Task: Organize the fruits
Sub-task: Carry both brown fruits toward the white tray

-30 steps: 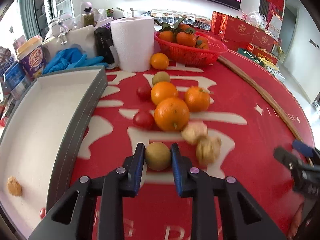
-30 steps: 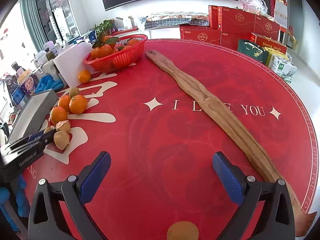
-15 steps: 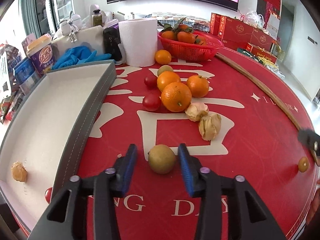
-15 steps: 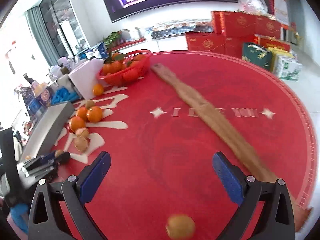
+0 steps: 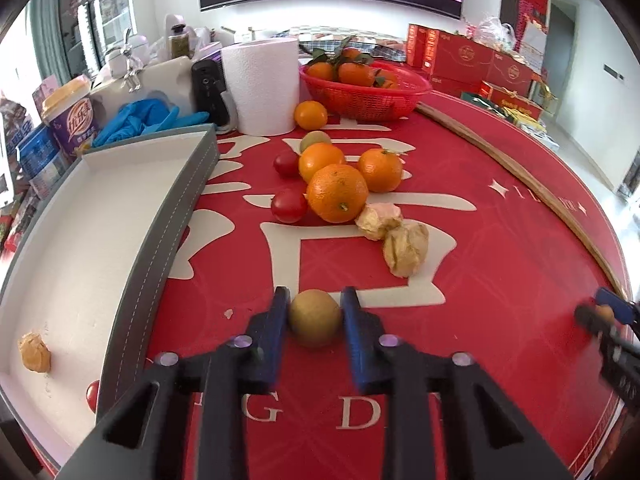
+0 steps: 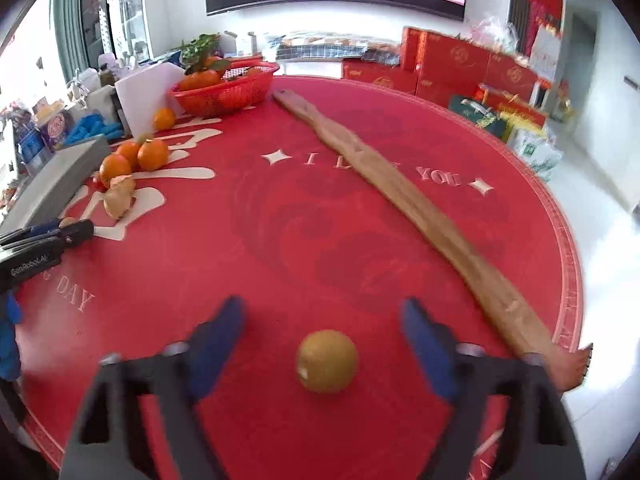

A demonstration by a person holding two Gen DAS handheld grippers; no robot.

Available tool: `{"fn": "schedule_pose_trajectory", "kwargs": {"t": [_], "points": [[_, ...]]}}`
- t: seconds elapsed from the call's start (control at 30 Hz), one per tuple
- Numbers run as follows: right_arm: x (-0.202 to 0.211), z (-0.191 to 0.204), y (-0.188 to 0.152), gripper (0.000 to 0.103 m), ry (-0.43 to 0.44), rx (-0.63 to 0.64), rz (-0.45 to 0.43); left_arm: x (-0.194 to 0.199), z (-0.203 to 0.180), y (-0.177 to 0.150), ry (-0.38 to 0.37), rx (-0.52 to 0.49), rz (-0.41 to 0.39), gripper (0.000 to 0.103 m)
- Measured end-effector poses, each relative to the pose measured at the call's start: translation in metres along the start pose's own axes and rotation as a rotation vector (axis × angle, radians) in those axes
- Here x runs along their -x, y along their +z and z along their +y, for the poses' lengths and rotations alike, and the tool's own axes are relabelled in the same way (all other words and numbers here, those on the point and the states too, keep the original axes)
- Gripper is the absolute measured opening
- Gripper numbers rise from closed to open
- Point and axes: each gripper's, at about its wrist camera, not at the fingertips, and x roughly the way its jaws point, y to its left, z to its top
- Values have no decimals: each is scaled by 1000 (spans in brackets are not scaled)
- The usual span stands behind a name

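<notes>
The left gripper (image 5: 315, 306) has its blue-padded jaws closing on a small round brown-green fruit (image 5: 314, 323), both pads pressed against its sides; the fruit sits on the round bench with the red printed cloth (image 5: 500, 264), near its front edge. At about nine o'clock from this fruit runs the grey stitched wall of a long white-lined tray (image 5: 160, 264), close by, with a tan lump (image 5: 35, 352) lying inside and a small red tomato (image 5: 92, 396) wedged at the wall's outer foot. At twelve o'clock, across a bare stretch of cloth, lie two papery beige husked fruits (image 5: 394, 236) touching each other, then a cluster of oranges (image 5: 338, 192) and red cherry tomatoes (image 5: 289, 205). Farther at twelve stand a white paper-towel roll (image 5: 262, 84) and a red mesh basket of leafy tangerines (image 5: 366, 88).

At three o'clock, well apart, the right gripper (image 6: 323, 322) is closing its jaws, blurred and still spread wide, around a second round yellow-brown fruit (image 6: 326, 361); neither pad touches it. This fruit rests near the bench's rim. At two o'clock from it a long wooden back-scratcher (image 6: 404, 192) runs diagonally, its hand-shaped end hanging over the rim. The cloth between the two grippers is open and bare.
</notes>
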Motion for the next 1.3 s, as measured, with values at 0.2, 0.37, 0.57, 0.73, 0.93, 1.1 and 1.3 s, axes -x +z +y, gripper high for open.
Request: {"fn": "schedule_pose_trajectory", "kwargs": {"t": [0.2, 0.37, 0.57, 0.73, 0.93, 1.1, 1.3], "points": [[7, -7, -2, 27, 81, -59, -3, 15, 8, -4, -53, 35, -5, 28], [9, -12, 7, 27, 188, -126, -12, 35, 19, -3, -48, 56, -52, 28], [10, -16, 13, 27, 253, -184, -9, 49, 27, -1, -27, 60, -93, 28], [16, -8, 6, 28, 172, -114, -29, 47, 27, -4, -39, 55, -84, 28], [12, 7, -13, 53, 93, -32, -19, 44, 21, -9, -50, 41, -70, 28], [8, 6, -8, 30, 60, -33, -30, 51, 25, -9, -48, 46, -85, 28], [12, 21, 7, 29, 135, -23, -23, 67, 47, -5, -4, 77, -127, 28]]}}
